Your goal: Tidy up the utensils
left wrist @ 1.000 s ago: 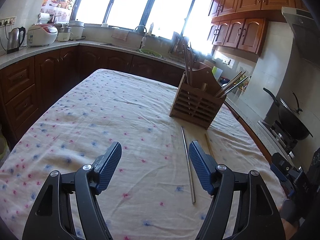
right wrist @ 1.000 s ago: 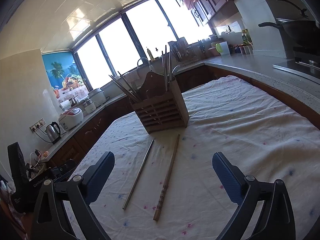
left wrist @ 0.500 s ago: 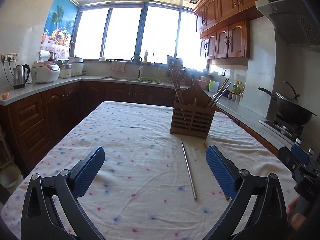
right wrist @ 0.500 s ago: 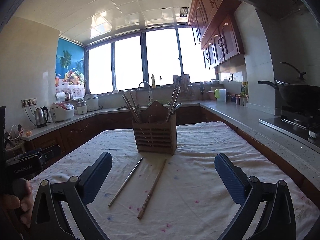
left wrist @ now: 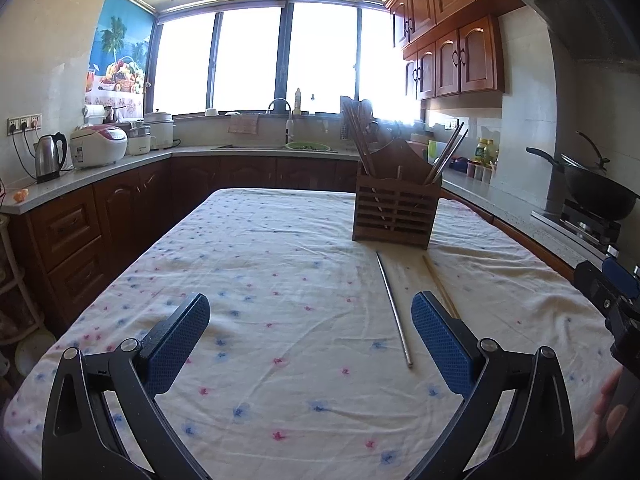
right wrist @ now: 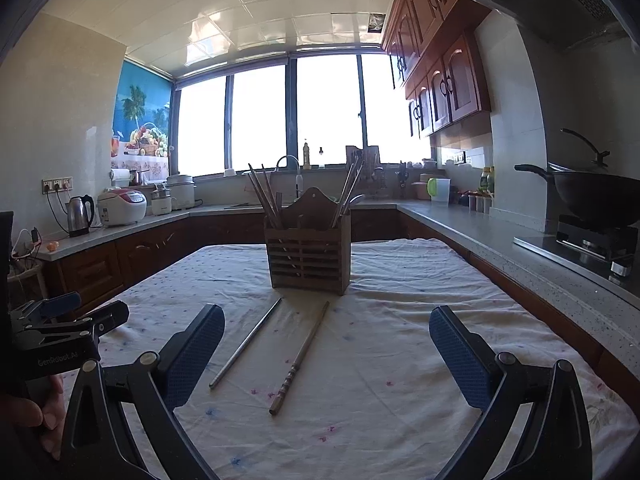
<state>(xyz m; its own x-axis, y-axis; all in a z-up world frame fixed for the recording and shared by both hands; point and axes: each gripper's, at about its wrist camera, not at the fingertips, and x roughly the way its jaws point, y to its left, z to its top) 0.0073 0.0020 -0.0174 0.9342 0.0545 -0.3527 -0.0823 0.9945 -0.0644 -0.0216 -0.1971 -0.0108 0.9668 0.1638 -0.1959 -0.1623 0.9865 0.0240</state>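
A wooden slatted utensil holder (left wrist: 394, 210) (right wrist: 309, 254) stands upright on the table with several chopsticks in its left and right compartments. A metal chopstick (left wrist: 394, 308) (right wrist: 246, 342) and a wooden chopstick (left wrist: 440, 286) (right wrist: 300, 356) lie side by side on the cloth in front of it. My left gripper (left wrist: 310, 338) is open and empty, above the cloth to the left of the metal chopstick. My right gripper (right wrist: 326, 354) is open and empty, with both loose chopsticks between its fingers' lines of sight.
The table wears a white floral cloth (left wrist: 260, 280). Kitchen counters run round it: kettle (left wrist: 48, 156) and rice cooker (left wrist: 98, 146) at left, sink at the back, a wok (right wrist: 592, 196) on the stove at right. The other gripper shows at each view's edge.
Both views have levelled out from a tilted, downward look. My left gripper's fingers have opened wider. The chopsticks and holder have not moved.
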